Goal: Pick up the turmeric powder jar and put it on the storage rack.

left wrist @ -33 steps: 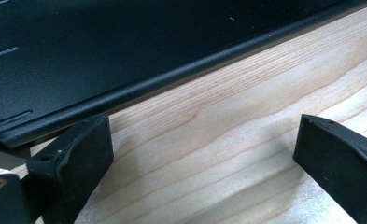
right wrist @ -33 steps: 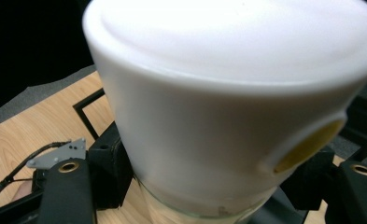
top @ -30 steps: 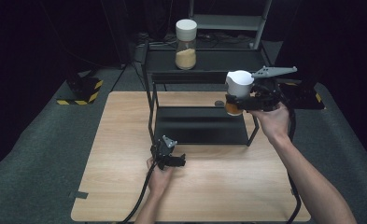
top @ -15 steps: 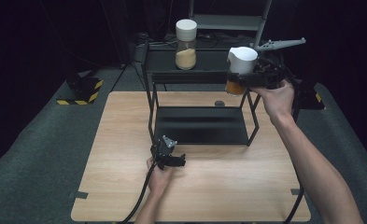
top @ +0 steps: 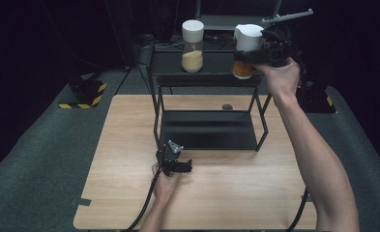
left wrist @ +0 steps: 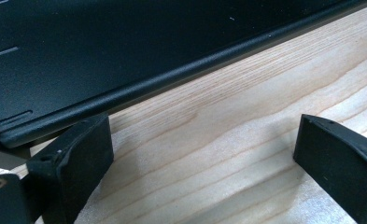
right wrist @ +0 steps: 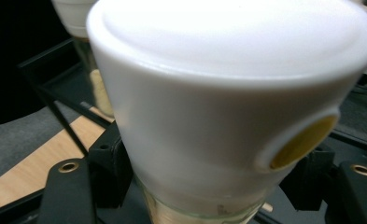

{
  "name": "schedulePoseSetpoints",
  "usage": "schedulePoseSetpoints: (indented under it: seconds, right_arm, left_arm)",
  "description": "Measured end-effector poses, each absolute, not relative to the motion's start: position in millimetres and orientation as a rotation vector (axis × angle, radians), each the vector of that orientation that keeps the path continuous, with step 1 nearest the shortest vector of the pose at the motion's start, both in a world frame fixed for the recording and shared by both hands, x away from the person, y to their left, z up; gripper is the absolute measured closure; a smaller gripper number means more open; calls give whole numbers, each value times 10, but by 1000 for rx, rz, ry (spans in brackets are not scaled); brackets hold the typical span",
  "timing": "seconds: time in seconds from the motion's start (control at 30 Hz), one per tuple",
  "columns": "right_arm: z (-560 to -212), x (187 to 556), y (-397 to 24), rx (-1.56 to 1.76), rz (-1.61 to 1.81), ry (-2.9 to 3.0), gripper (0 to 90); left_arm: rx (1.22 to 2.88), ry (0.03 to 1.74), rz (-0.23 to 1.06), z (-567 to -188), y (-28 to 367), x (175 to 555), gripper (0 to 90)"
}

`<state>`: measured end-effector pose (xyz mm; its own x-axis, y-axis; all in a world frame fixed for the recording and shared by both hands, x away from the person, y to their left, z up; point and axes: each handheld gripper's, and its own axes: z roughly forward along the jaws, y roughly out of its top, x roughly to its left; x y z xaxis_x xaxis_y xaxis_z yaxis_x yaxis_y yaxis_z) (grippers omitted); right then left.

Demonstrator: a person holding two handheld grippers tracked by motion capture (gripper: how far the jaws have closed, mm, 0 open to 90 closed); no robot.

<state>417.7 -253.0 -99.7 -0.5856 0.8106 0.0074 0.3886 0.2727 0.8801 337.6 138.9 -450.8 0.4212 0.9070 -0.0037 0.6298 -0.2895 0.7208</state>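
Note:
My right gripper (top: 249,54) is shut on a glass jar (top: 246,47) with a white cap and orange filling, held in the air at the right end of the black rack's top shelf (top: 216,63). In the right gripper view the jar's white cap (right wrist: 228,88) looms large, with a black jaw on each side of the glass below it. A second jar (top: 192,46), white-capped with pale filling, stands on the top shelf to the left. My left gripper (top: 183,167) rests low on the wooden table (top: 129,193) in front of the rack, open, with bare wood between its pads (left wrist: 74,158).
The black two-level rack stands at the table's far middle, its lower shelf (top: 207,130) bare. A small dark disc (top: 226,107) lies on the table behind it. A black-and-yellow striped base (top: 83,94) sits on the floor at the left. Cables trail from both grippers.
My right gripper has lifted the orange-filled jar up and away from me, from beside the rack's right post to the level of the top shelf. The left gripper has stayed put.

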Motion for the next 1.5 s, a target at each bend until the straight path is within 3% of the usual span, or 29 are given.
schedulePoseSetpoints:
  seconds: [0.8,1.5]
  right_arm:
    - [-1154,4561,-2150,1229,1168,2000,301]
    - [-1227,4585,-2141,1192,1180,2011,296]
  left_arm:
    - [2024,1295,549,-4513,1388,3374,47]
    - [2022,1295,549,-4515,1387,3373,47]
